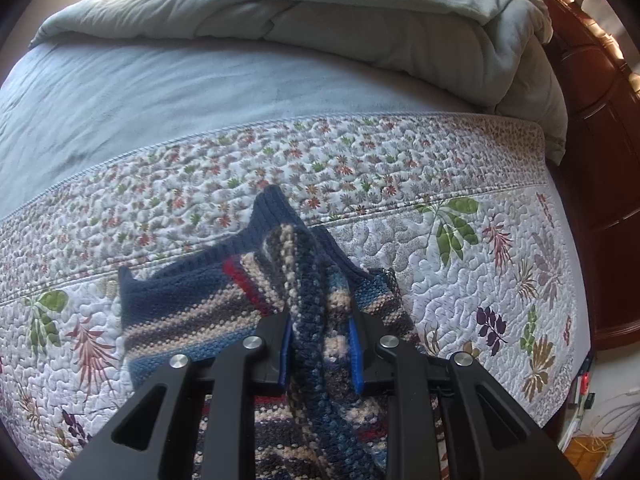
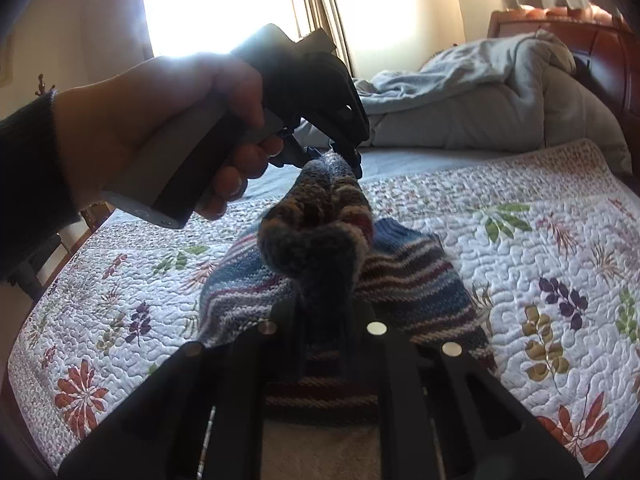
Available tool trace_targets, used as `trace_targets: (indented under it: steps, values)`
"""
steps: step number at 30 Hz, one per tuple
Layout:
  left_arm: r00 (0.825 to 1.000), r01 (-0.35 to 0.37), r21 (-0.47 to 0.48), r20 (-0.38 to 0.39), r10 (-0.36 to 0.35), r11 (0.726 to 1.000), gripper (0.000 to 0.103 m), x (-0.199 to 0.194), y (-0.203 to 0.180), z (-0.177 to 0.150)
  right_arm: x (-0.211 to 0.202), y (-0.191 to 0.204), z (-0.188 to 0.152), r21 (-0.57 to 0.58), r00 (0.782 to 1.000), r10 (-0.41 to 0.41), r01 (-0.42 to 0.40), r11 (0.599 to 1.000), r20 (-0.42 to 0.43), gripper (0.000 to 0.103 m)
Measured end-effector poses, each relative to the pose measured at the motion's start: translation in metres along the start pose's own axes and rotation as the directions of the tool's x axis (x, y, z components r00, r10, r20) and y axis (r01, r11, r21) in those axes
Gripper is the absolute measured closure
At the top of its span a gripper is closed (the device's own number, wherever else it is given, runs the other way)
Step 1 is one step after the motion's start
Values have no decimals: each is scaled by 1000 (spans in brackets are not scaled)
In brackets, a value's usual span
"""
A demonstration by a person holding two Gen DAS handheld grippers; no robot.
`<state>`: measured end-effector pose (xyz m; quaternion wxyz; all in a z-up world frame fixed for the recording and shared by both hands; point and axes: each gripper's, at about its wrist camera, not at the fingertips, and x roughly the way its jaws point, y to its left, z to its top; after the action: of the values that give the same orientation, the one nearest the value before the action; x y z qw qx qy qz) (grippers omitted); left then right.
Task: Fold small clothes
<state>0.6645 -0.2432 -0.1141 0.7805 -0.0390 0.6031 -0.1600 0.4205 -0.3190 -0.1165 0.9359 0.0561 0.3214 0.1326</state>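
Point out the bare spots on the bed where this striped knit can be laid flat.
Free: floral quilt right of the striped knit, up to the wooden frame; the blue sheet between quilt edge and bunched comforter. Crowded: the middle, where both grippers, left and right, clamp the knit.

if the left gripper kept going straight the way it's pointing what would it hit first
Likely the striped knit sweater it already grips, where that lies on the floral quilt. The left gripper points steeply down there; depth is unclear.

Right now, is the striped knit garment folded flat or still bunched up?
Bunched: the striped knit garment hangs gathered between the left gripper and right gripper, only partly resting on the quilt.
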Motion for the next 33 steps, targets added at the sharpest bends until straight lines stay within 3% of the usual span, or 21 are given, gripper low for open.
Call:
trace_targets:
  steps: [4,18,20,21,22,24,25,27,30,33]
  values:
    - [1000,5,17,-18,-5,1000,81,21,-16,-2,4,-25,-13,32,999,-8,10,999,-39,92]
    - [998,-34,37,-55,36,999,80,71,-39,-8,20,-85,-38,294,979,169,-129,947,-117,92]
    - [998,-35,41,-49,37,999,75,73,-41,-9,20,-90,-39,317,974,194,-148,937,-119,91]
    - [999,-27,45,-45,29,999,64,73,-43,-10,21,-93,-40,331,971,205,-155,931,-121,90]
    - [999,-17,55,-33,19,998,45,71,-45,-10,22,-95,-41,347,968,218,-164,924,-125,90]
    - [1000,-13,81,9,12,997,30,63,-50,-11,23,-100,-44,372,962,238,-175,911,-130,88]
    - [999,-5,92,38,1,996,27,54,-51,-11,24,-102,-46,387,958,253,-184,903,-134,87]
    - [996,10,88,85,-17,996,25,36,-48,-12,24,-108,-50,419,953,273,-197,886,-129,79]
    - [986,54,64,156,-63,996,21,1,-32,-30,22,-116,-52,457,952,280,-196,867,-123,40]
    - [962,129,77,232,-144,989,20,-37,0,-87,18,-121,-53,497,936,336,-243,833,-105,36]
